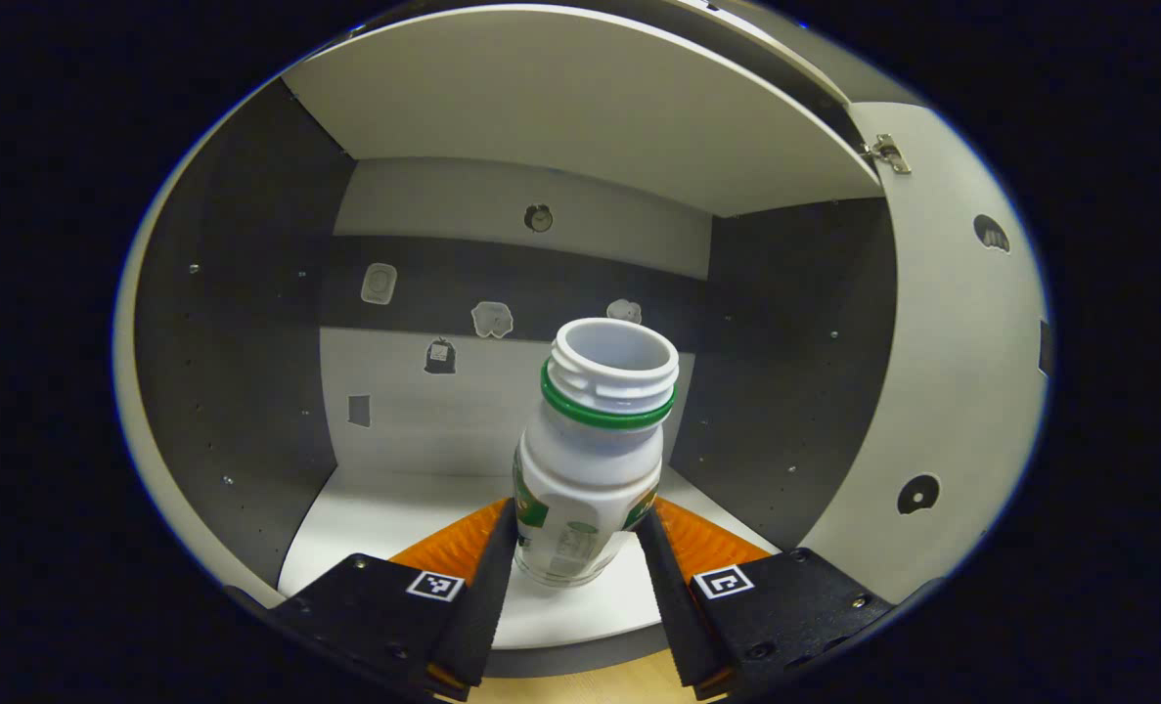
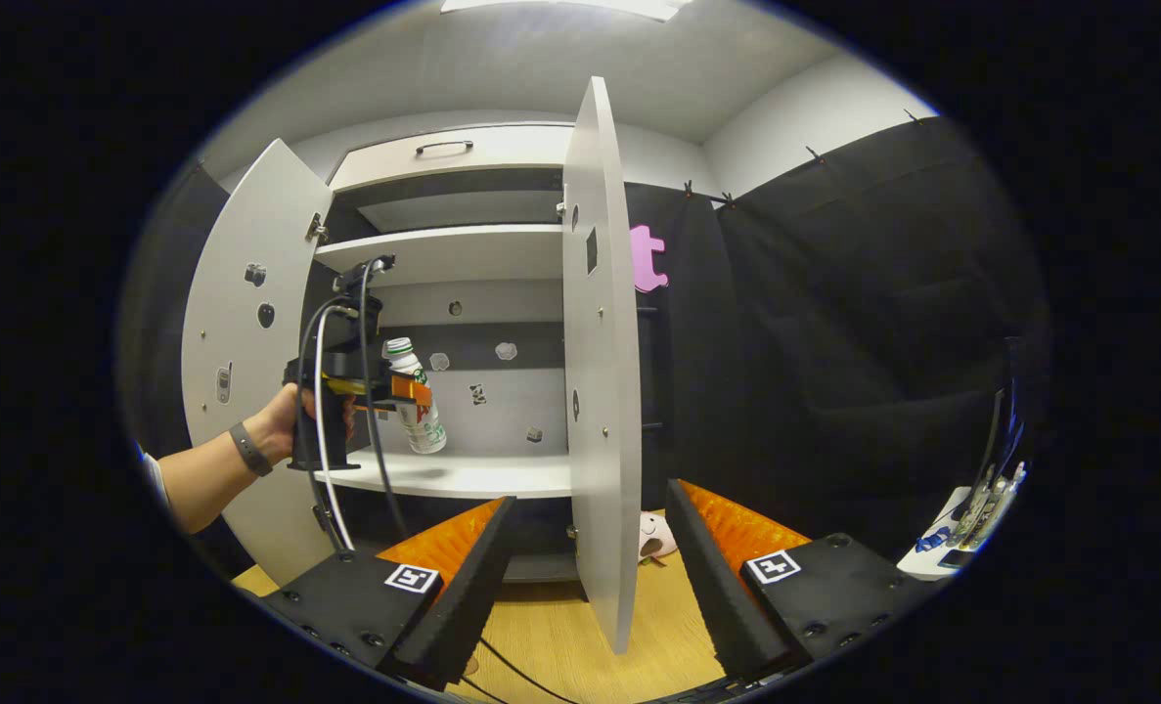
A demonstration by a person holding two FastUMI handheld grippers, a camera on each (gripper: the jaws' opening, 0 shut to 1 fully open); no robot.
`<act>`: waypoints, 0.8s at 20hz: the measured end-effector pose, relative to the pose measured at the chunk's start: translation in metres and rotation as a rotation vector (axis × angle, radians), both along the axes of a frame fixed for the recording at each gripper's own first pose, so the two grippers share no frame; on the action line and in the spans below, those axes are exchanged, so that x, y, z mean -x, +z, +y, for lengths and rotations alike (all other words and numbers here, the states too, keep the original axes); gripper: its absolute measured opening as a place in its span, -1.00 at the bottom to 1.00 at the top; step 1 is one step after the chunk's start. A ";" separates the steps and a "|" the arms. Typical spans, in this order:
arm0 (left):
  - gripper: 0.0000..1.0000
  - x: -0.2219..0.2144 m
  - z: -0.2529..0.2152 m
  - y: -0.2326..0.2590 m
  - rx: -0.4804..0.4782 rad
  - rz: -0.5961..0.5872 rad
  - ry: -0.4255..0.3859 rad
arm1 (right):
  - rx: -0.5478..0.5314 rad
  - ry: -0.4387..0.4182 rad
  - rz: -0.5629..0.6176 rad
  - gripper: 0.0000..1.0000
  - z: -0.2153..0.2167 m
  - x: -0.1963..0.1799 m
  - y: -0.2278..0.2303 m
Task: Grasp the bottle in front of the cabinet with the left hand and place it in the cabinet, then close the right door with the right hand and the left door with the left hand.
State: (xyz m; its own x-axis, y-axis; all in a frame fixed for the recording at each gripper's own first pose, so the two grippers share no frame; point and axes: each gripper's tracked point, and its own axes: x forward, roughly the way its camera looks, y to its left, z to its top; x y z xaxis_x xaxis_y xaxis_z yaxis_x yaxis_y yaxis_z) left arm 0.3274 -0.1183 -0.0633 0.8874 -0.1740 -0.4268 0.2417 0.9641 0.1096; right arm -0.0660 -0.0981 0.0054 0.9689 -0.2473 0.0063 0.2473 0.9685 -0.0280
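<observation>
Wooden tabletop (image 2: 580, 636) fronts the cabinet (image 2: 463, 249), with the left door (image 2: 238, 372) and the right door (image 2: 600, 372) both swung open. Left gripper (image 1: 580, 557) — held by a hand (image 2: 282, 425) at the cabinet mouth — pinches the uncapped bottle (image 1: 595, 450) low on its body, tilted, above the white lower shelf (image 1: 394, 513) inside the cabinet. Right gripper (image 2: 585, 567) hangs back over the tabletop, fingers spread wide on nothing, with the right door's edge between them.

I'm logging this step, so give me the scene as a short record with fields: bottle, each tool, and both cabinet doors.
bottle: uncapped, tilted, held above the lower shelf inside the cabinet, bottle
left tool: left tool shut on the bottle
right tool: right tool open, holding nothing, in front of the cabinet
right door: right door open
left door: left door open
</observation>
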 end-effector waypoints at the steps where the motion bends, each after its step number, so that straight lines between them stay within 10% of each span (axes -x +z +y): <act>1: 0.43 -0.009 -0.001 -0.008 -0.029 0.035 0.000 | -0.001 -0.013 -0.001 0.96 -0.003 0.003 0.000; 16: 0.53 -0.045 0.006 -0.071 -0.026 0.191 0.091 | -0.074 -0.147 -0.007 0.79 -0.049 0.035 -0.007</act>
